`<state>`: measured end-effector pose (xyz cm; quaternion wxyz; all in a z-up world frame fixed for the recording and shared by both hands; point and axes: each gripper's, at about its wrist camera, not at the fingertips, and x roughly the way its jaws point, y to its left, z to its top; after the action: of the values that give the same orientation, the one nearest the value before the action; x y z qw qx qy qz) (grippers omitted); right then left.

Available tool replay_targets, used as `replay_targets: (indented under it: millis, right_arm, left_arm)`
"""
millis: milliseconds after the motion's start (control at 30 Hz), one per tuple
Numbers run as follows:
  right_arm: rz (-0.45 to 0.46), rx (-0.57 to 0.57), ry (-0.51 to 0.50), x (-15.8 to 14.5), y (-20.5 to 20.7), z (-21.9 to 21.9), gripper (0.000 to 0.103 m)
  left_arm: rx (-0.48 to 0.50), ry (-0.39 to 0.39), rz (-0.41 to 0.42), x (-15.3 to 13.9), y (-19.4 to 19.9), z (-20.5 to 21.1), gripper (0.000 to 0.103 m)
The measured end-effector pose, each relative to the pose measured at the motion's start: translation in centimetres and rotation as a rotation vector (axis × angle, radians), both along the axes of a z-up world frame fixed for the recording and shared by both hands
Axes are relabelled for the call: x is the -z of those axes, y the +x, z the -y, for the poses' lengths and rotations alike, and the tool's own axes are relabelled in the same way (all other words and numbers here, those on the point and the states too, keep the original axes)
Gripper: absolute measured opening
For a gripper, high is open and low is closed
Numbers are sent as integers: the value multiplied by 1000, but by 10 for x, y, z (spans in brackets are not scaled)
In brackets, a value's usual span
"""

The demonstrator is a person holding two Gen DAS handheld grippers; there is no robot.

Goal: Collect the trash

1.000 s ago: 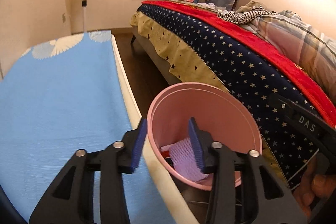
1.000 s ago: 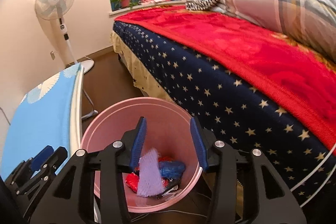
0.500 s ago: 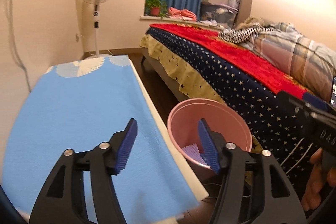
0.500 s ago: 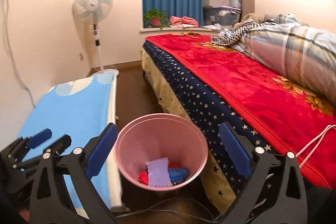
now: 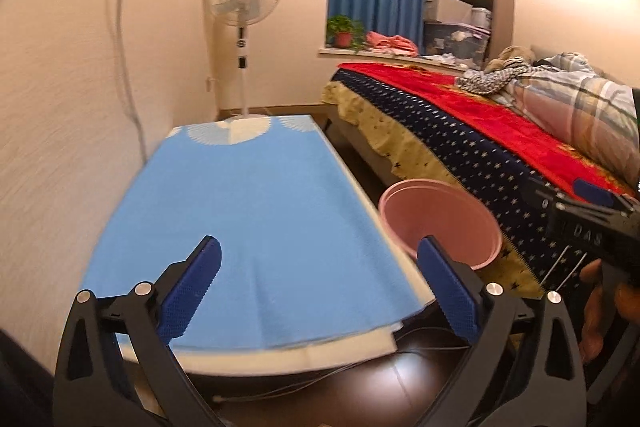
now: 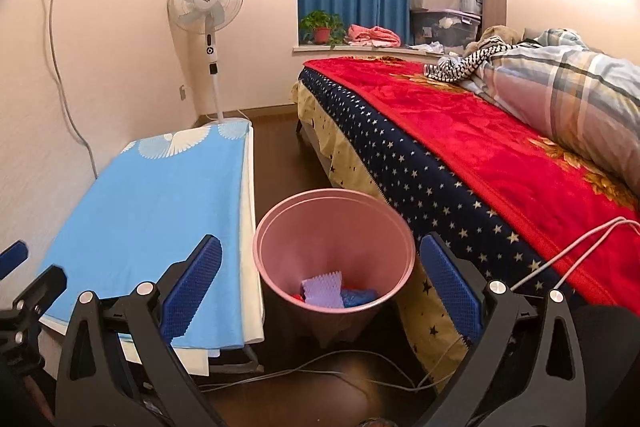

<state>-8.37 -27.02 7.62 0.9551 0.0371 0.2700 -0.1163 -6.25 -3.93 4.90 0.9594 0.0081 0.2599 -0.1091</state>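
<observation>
- My left gripper (image 5: 318,283) has just been opening; its blue-padded fingers (image 5: 192,285) now stand as wide as they go, with nothing between them, above the long table with the light blue cloth cover (image 5: 248,211).
- My right gripper (image 6: 320,285) is spread equally wide and empty, aimed down at the round pink plastic waste bin (image 6: 280,227).
- The bin stands on the dark floor, in the gap between the table and the bed with the navy star-print sheet and red blanket (image 6: 460,131).
- Inside the bin lie a pale purple foam net piece (image 6: 322,291), a crumpled blue wrapper (image 6: 358,295) and something red, mostly hidden.
- I see no trash on the table or the floor, so this drop looks finished, perhaps the whole job.
- To do the step well, I judge I should keep both grippers wide, lift clear without knocking the bin's rim, and avoid the white cables (image 6: 320,373) on the floor while looking for any leftover scrap.
</observation>
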Motion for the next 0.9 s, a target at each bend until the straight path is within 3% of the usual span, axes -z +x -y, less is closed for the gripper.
replay_targets:
  millis: [433,900]
  right_arm:
    - [-15,-34,-60,21,12,-29,98]
    - [-37,-41,-78,30,22,-37,98]
  left_arm:
    - [-104,11,-36,28,14,0,95]
    - [-129,10,-40,34,22,4,95]
